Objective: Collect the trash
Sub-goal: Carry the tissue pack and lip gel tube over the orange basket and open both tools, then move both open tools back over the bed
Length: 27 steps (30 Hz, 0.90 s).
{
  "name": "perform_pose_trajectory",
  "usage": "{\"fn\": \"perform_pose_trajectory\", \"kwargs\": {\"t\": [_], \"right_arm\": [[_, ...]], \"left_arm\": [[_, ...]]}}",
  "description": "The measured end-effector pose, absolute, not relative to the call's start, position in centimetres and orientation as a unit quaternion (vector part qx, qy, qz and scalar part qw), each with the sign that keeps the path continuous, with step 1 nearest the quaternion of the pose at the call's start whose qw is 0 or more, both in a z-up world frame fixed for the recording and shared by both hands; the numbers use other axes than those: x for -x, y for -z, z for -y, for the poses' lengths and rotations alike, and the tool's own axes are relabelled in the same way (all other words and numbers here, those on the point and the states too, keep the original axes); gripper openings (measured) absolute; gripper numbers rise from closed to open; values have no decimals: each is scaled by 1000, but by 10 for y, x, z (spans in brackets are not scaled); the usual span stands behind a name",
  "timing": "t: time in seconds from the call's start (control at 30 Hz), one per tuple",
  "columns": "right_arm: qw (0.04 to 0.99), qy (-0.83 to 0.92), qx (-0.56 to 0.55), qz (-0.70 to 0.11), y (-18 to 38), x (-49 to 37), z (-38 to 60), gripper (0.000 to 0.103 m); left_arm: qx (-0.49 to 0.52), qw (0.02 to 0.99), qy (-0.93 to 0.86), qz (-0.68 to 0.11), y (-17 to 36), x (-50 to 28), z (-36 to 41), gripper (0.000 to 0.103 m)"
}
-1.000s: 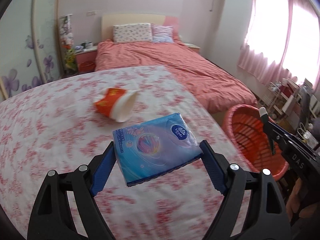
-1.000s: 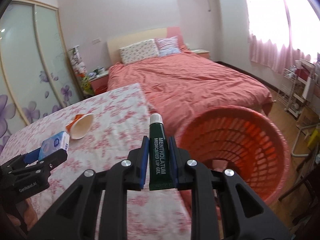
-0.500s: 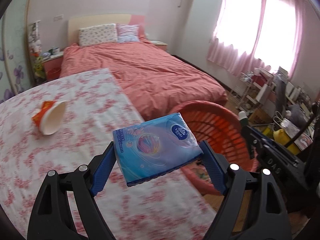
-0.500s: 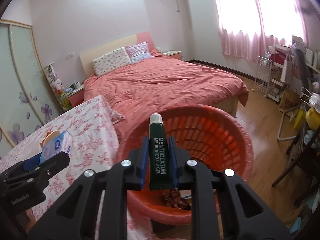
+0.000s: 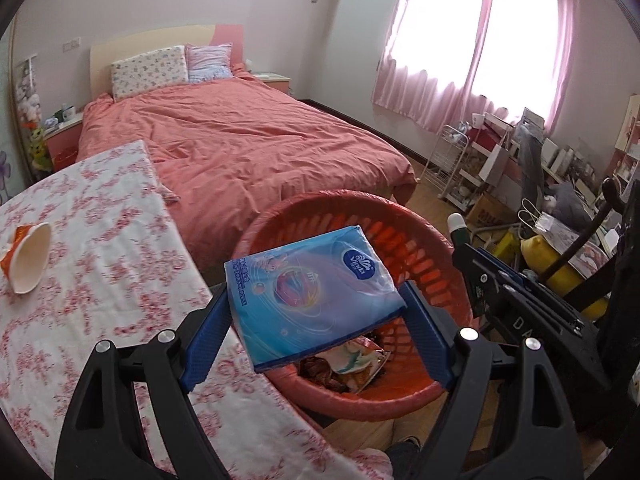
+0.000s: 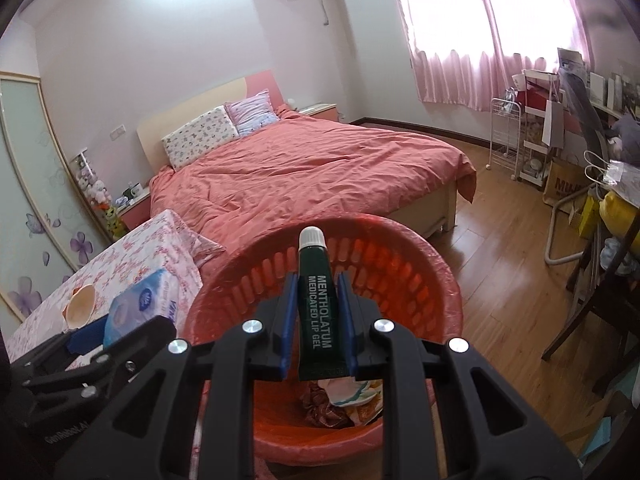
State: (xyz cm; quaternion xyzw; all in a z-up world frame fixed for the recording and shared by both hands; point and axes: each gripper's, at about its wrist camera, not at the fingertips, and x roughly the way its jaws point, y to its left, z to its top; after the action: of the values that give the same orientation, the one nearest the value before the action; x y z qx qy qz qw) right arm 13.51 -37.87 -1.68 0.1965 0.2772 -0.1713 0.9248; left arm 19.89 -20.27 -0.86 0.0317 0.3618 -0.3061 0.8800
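My left gripper is shut on a blue tissue pack and holds it over the near left rim of the orange basket. My right gripper is shut on a dark green lip gel tube and holds it upright above the same basket. Wrappers lie in the basket bottom. A tipped paper cup lies on the floral tablecloth; it also shows in the right wrist view.
A bed with a salmon cover stands beyond the table and basket. Shelves, bags and a chair crowd the right side over a wooden floor. The table edge runs beside the basket.
Both grippers have swung right from over the table to above the basket, each still holding its item. The cup has slid to the left of view.
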Motion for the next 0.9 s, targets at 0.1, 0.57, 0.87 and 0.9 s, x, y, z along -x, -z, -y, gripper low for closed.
{"fn": "perform_pose_trajectory", "kwargs": {"t": [0.1, 0.57, 0.87, 0.9], "right_arm": [[924, 173, -202, -276, 19, -137, 386, 20], [922, 167, -227, -266, 19, -148, 405, 25], [916, 177, -237, -270, 25, -144, 409, 38], [916, 178, -236, -271, 25, -144, 408, 38]], "left_arm": [[-33, 877, 309, -367, 12, -200, 210, 82], [-40, 866, 314, -387, 24, -208, 224, 82], [-39, 860, 317, -398, 30, -208, 221, 83], [-41, 861, 317, -396, 29, -207, 221, 83]]}}
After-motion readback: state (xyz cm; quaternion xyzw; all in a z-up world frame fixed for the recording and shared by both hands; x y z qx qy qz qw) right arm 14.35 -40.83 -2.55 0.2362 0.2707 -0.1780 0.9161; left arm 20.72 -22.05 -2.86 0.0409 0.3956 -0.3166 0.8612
